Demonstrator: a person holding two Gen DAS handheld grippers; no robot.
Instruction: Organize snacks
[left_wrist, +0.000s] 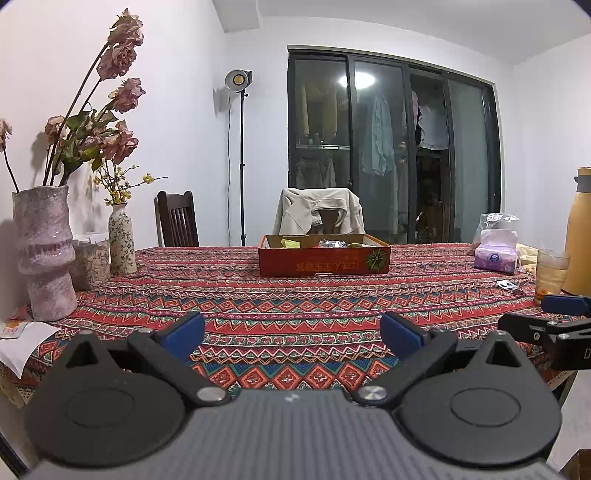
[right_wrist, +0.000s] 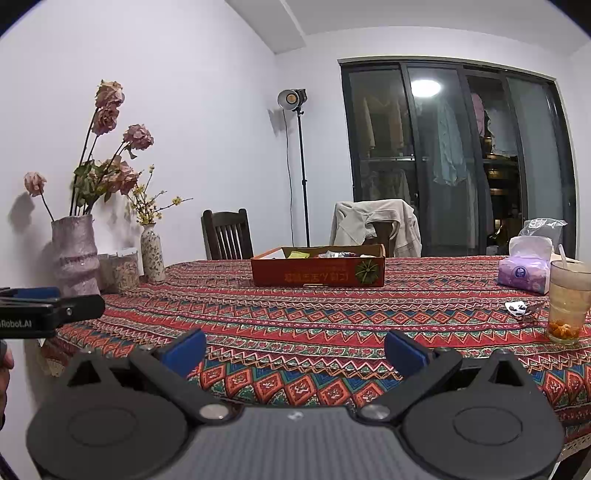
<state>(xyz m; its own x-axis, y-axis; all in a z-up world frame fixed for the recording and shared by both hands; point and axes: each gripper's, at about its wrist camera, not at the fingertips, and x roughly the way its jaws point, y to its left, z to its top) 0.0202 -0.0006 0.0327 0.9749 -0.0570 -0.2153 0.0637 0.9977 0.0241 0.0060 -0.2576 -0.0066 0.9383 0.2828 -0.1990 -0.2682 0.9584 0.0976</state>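
Observation:
A shallow red cardboard box stands on the far side of the table and holds several wrapped snacks, a yellow-green one and a silvery one among them. It also shows in the right wrist view. My left gripper is open and empty, low over the near edge of the table. My right gripper is open and empty, beside the left one. A small black-and-white wrapper lies on the cloth near a glass.
A patterned red tablecloth covers the table. Two vases with flowers and a jar stand at the left. A tissue pack, a glass with a drink and a yellow thermos stand at the right. Chairs stand behind.

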